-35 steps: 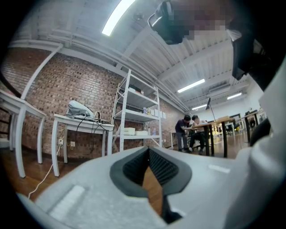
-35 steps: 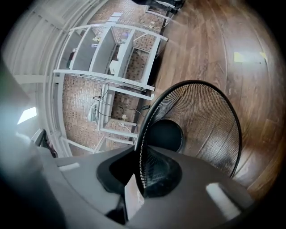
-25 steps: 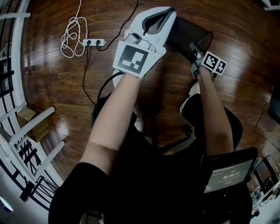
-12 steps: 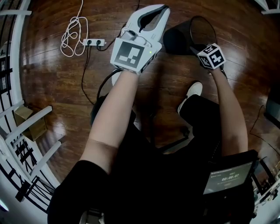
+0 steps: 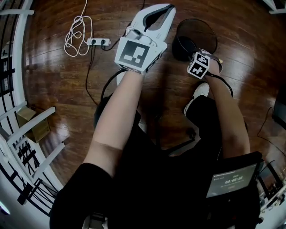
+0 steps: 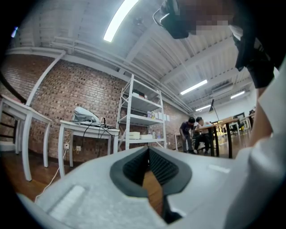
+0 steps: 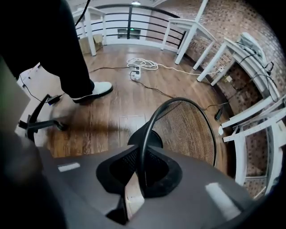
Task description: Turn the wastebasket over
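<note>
Right gripper view is showing the right gripper (image 7: 139, 172) starting to open, the wire rim of the wastebasket (image 7: 190, 129) between its jaws; tilted on its side a second ago, the basket is now standing mouth-up on the wooden floor (image 7: 111, 116), so the turn is looking finished. Farther off, the left gripper (image 5: 163, 10) is hanging closed, empty

Shoe (image 5: 199, 91) and chair base (image 5: 191, 133) near wastebasket (image 5: 196, 31)

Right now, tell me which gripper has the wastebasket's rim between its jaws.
The right gripper: the wire rim of the black mesh wastebasket runs between its jaws, which are starting to open. The left gripper, clear of it, grips nothing.
</note>
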`<state>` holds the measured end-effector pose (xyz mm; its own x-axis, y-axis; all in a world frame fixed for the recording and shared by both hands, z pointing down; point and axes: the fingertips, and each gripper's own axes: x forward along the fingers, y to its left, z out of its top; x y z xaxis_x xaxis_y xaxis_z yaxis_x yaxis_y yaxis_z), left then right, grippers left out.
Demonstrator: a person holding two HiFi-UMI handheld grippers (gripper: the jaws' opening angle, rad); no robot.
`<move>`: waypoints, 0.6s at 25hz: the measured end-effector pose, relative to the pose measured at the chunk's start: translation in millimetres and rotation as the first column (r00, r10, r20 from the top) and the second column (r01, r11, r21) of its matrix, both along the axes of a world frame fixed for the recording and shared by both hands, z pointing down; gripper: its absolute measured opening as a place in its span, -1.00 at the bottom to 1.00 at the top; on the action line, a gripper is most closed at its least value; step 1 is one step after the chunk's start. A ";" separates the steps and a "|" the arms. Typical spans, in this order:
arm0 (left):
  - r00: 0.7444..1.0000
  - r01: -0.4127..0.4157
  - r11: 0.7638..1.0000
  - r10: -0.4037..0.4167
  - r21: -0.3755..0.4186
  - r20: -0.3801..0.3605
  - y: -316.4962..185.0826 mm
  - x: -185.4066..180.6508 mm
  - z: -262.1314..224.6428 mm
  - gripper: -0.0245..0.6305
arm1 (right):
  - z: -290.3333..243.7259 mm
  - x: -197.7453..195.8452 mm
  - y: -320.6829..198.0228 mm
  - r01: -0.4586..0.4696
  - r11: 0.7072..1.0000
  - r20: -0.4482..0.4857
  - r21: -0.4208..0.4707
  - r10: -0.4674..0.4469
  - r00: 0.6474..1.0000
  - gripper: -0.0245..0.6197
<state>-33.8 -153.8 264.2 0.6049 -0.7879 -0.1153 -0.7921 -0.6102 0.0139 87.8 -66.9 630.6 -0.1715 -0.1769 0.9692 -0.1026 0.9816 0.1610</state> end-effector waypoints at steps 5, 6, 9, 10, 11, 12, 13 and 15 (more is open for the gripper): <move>1.000 -0.025 1.000 0.025 -0.019 0.015 2.8 5.1 6.8 -0.92 | 16.4 -20.0 25.4 0.080 0.996 -0.009 -0.028 -0.080 0.997 -0.84; 0.999 -0.036 0.999 0.037 -0.015 0.021 3.5 7.3 8.7 -0.92 | 20.9 -22.3 32.7 0.097 0.995 -0.017 -0.036 -0.098 0.995 -0.85; 0.998 -0.045 0.999 0.046 -0.022 0.030 5.0 9.4 10.6 -0.92 | 35.6 -30.1 58.2 0.166 0.984 -0.035 -0.065 -0.169 0.985 -0.86; 0.999 -0.039 0.999 0.040 -0.030 0.027 4.7 9.1 9.9 -0.92 | 39.5 -32.1 64.7 0.183 0.981 -0.032 -0.069 -0.186 0.982 -0.86; 0.999 -0.031 0.999 0.032 -0.036 0.022 3.7 8.8 7.9 -0.92 | 42.1 -32.8 67.5 0.190 0.980 -0.025 -0.066 -0.192 0.981 -0.86; 1.000 -0.025 0.999 0.026 -0.037 0.017 2.5 8.8 5.6 -0.92 | 43.4 -32.2 67.4 0.185 0.981 -0.017 -0.062 -0.186 0.982 -0.86; 1.000 -0.023 0.999 0.024 -0.035 0.014 1.9 9.1 4.0 -0.92 | 43.9 -31.3 66.6 0.173 0.983 -0.005 -0.060 -0.174 0.985 -0.85; 1.000 -0.025 0.999 0.025 -0.035 0.015 2.8 8.7 4.4 -0.92 | 45.2 -32.1 68.6 0.159 0.986 0.016 -0.059 -0.158 0.987 -0.84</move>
<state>-25.1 -151.0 268.6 0.6260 -0.7759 -0.0783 -0.7770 -0.6291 0.0232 55.7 1.7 675.8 -0.2039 -0.0886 0.9750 0.0536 0.9934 0.1015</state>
